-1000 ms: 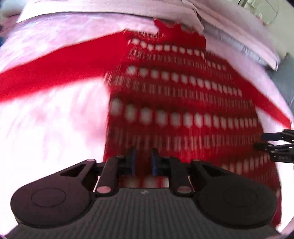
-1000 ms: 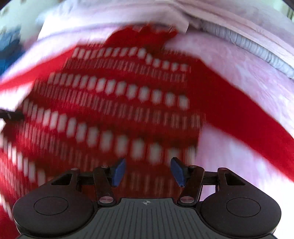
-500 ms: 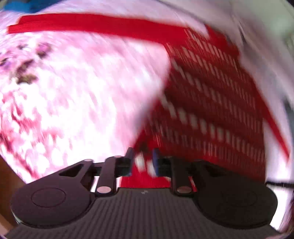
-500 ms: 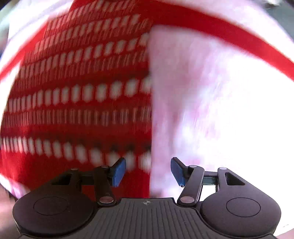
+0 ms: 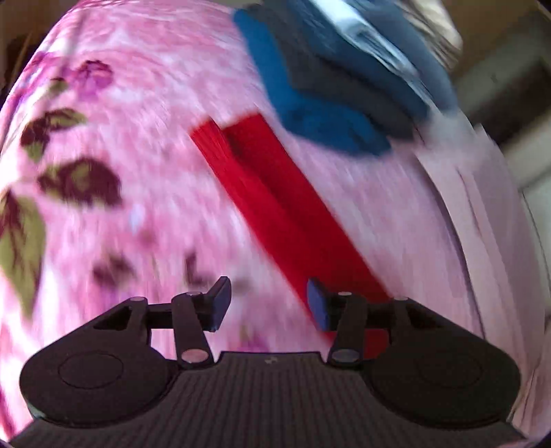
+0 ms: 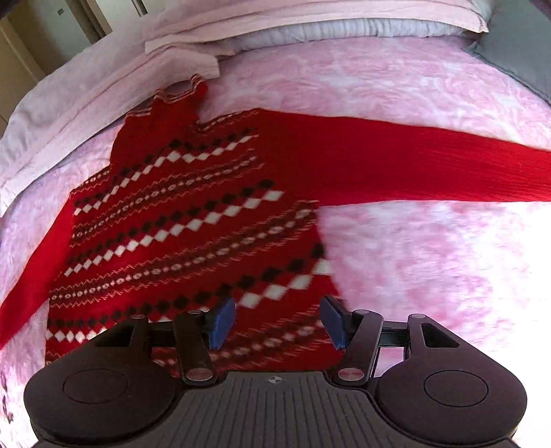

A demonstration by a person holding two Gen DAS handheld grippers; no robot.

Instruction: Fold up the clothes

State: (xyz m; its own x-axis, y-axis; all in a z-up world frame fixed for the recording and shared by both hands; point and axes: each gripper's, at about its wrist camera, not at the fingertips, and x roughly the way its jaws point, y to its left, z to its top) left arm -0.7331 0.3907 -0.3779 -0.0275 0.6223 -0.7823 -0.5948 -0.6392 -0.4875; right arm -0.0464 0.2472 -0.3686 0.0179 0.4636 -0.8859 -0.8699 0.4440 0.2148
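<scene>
Left claw (image 5: 268, 301): jaws opening, nothing between the blue pads; a red sleeve (image 5: 275, 193) runs under its right finger.
Right claw (image 6: 277, 322): spread wide, empty, over the sweater's near right corner.
Count: two claws, one sweater (image 6: 179, 224), two sleeves, one pile of blue and grey clothes (image 5: 330, 89).
Sweater: red knit, flat on the bed (image 6: 430, 248), neck far, rows of white and black diamonds across the body, plain ribbed sleeves stretched out left and right.
Bed: soft pink floral cover; pale pink folded bedding (image 6: 275, 20) at the far edge.
</scene>
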